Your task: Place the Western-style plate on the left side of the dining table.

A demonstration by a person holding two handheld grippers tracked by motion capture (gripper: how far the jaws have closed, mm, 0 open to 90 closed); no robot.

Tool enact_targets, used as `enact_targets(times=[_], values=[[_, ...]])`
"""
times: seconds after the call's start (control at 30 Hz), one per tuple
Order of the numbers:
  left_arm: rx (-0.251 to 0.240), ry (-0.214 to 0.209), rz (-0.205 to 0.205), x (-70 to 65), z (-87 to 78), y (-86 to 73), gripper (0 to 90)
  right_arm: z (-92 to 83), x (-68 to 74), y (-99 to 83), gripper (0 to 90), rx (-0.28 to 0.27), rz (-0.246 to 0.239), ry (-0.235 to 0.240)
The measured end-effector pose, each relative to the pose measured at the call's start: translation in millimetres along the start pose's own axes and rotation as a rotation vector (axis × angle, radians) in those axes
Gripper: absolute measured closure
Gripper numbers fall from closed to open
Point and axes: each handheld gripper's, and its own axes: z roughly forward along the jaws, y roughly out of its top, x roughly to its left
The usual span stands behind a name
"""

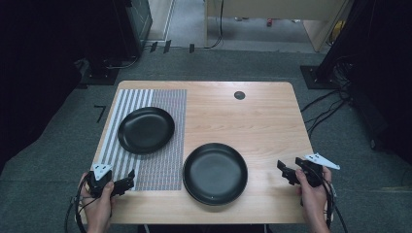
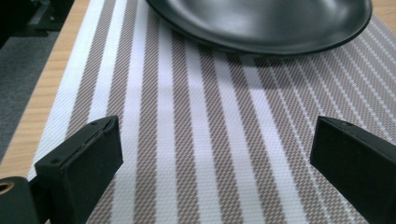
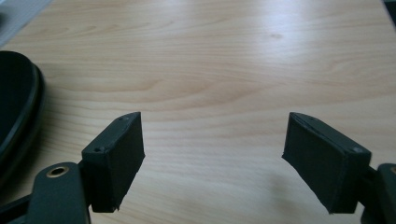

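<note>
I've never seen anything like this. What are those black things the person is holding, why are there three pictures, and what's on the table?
No robot here: a person holds a hand tool with two black jaws in each hand, the left gripper and the right gripper. One camera looks down from above; the other two ride on the grippers and look out between their jaws. On the wooden table lies a striped placemat with a black plate on it. A larger black plate sits on the bare wood beside it. Both grippers are open and hold nothing.
</note>
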Motion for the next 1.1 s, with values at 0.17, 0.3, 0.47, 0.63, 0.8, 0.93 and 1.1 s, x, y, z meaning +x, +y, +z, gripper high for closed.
enact_targets(times=[0.17, 0.3, 0.47, 0.63, 0.8, 0.93, 1.1], values=[[0.003, 0.016, 0.006, 6.3, -3.5, -5.0, 1.5, -9.5, -15.6, -8.4, 19.5, 0.000, 0.016, -0.040], [0.010, 0.029, 0.004, 12.4, -5.3, -7.6, 1.5, -16.9, -24.6, -13.9, 19.4, 0.002, 0.028, -0.059], [0.016, 0.041, -0.006, 22.4, -7.8, -11.0, 0.6, -22.3, -33.3, -22.2, 19.3, 0.016, 0.032, -0.083], [0.032, 0.044, -0.007, 26.3, -7.1, -15.1, 0.6, -24.2, -36.5, -28.8, 19.1, 0.032, 0.023, -0.106], [0.040, 0.030, 0.003, 25.1, -4.4, -17.6, 0.5, -19.2, -31.7, -35.1, 18.6, 0.054, -0.007, -0.126], [0.045, 0.018, -0.001, 26.2, -2.5, -19.7, 0.5, -18.0, -29.2, -36.6, 19.1, 0.045, -0.023, -0.147], [0.053, 0.013, -0.006, 26.5, -2.3, -20.0, 0.6, -17.0, -23.8, -37.8, 18.7, 0.061, -0.057, -0.178]])
